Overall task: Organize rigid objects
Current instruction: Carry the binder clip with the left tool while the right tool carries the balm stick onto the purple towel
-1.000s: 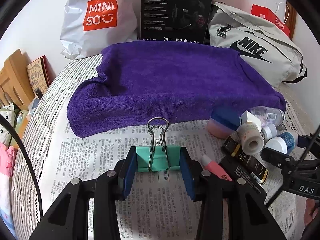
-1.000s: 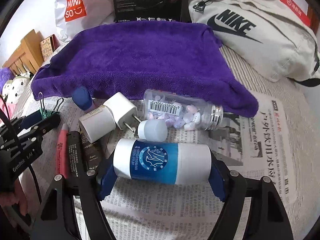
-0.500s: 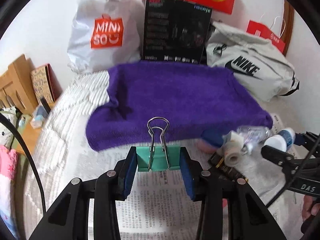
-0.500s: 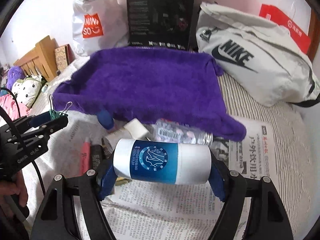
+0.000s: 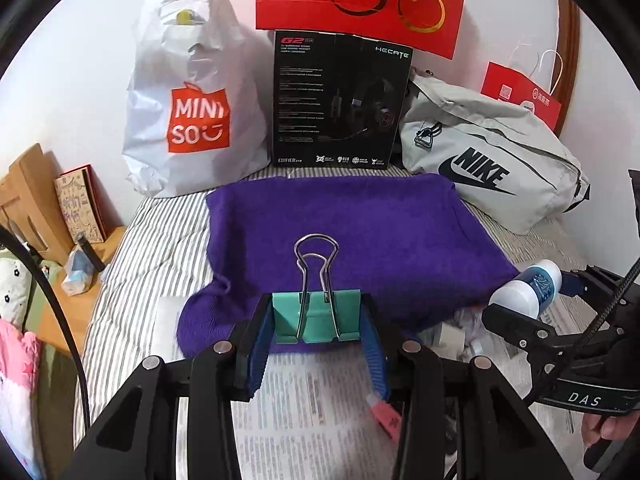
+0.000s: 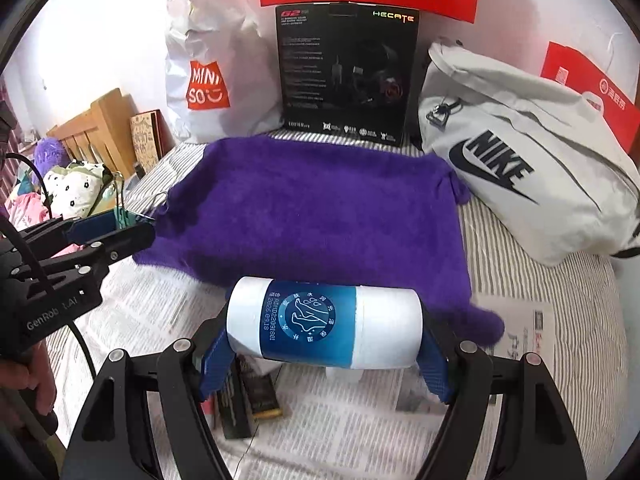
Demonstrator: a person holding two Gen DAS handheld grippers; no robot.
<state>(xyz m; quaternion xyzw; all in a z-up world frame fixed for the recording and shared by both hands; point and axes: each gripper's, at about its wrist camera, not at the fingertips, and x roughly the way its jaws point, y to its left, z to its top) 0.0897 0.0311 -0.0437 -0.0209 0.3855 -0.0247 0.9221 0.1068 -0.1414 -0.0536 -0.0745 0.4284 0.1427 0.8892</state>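
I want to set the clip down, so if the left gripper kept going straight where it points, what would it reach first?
Probably the purple towel: the left gripper, clamped on the green binder clip, points at its near part, nothing between. Depth is uncertain.

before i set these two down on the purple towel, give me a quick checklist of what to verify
1. Left gripper clamped on the green binder clip: ok.
2. Right gripper gripping the blue and white bottle by its ends: ok.
3. Purple towel bare on top: ok.
4. Both items lifted clear of the newspaper: ok.
5. The two grippers apart, not crossing: ok.
6. Leftover items under the bottle out of the way: cannot tell.
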